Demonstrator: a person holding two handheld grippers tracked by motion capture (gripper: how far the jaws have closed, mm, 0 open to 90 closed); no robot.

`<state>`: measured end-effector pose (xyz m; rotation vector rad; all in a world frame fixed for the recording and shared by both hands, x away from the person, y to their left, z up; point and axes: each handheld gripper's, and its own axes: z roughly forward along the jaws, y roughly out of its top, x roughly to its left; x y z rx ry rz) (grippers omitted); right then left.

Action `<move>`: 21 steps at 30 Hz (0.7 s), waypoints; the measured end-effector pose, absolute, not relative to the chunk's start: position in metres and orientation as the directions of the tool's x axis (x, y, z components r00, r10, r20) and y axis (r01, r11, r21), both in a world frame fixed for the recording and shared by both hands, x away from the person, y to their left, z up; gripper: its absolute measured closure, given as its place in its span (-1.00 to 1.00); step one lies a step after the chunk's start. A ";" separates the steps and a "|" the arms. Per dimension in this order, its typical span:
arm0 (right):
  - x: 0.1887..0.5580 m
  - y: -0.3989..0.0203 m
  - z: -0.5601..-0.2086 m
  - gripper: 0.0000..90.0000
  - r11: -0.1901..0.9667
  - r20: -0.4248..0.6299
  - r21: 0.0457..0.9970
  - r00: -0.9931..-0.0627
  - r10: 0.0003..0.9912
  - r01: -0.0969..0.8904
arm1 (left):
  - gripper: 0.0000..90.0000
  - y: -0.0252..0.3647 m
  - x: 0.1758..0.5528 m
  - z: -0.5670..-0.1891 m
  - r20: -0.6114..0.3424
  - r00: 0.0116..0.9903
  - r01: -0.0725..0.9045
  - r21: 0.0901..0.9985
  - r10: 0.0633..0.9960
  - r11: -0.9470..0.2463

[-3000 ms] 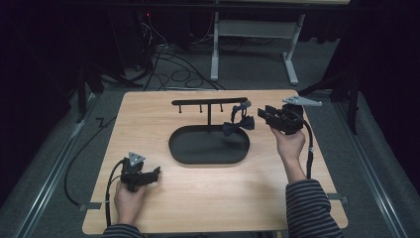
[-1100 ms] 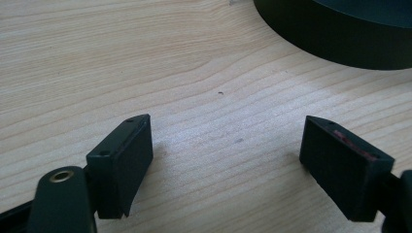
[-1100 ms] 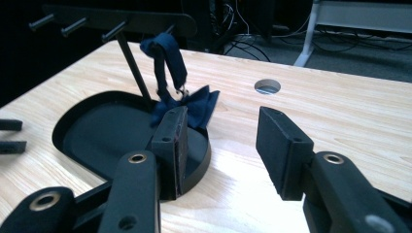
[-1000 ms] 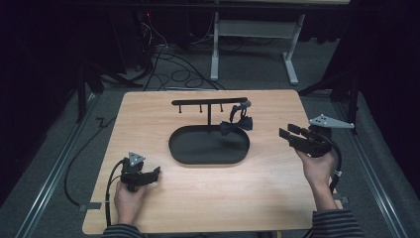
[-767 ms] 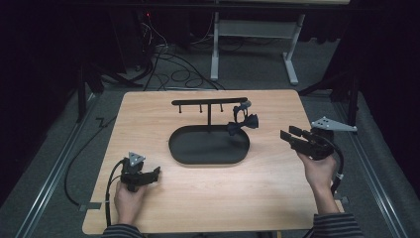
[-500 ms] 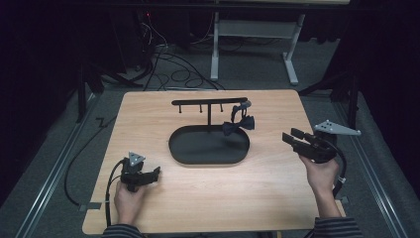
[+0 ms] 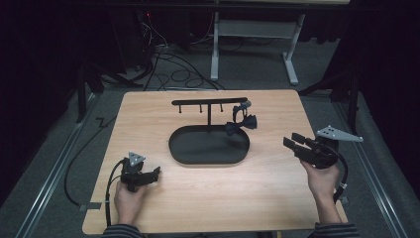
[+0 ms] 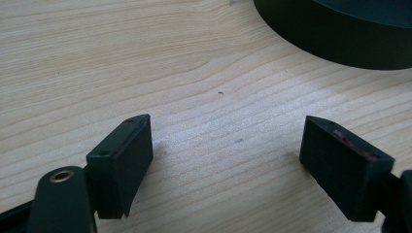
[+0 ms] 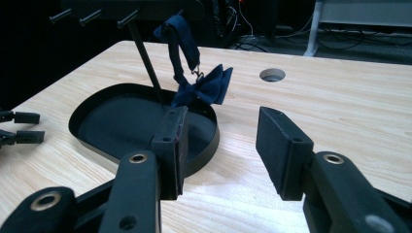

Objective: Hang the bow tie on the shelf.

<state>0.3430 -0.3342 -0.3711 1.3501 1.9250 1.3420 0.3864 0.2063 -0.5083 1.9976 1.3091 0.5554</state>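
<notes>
Resting near the table's [image 7: 277,208] front-left corner, the left gripper [image 7: 157,173] sits with jaws spread and empty. Toward the table's middle, a dark blue bow tie [image 7: 241,122] hangs from the black rack [image 7: 208,102] (above the oval tray [image 7: 178,148]). By the right edge, the right gripper [image 7: 293,142] hovers, jaws apart, holding nothing.

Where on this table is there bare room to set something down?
Bare wood between the left gripper and right gripper, in front of the black tray. Also left of the tray. Crowded around the stand and hanging bow tie.
</notes>
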 end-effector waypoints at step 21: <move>0.337 -0.329 -0.391 0.28 0.036 0.216 0.871 -0.446 0.868 0.490 | -0.56 0.206 0.386 -0.508 -0.013 0.404 0.626 0.733 0.915 -0.266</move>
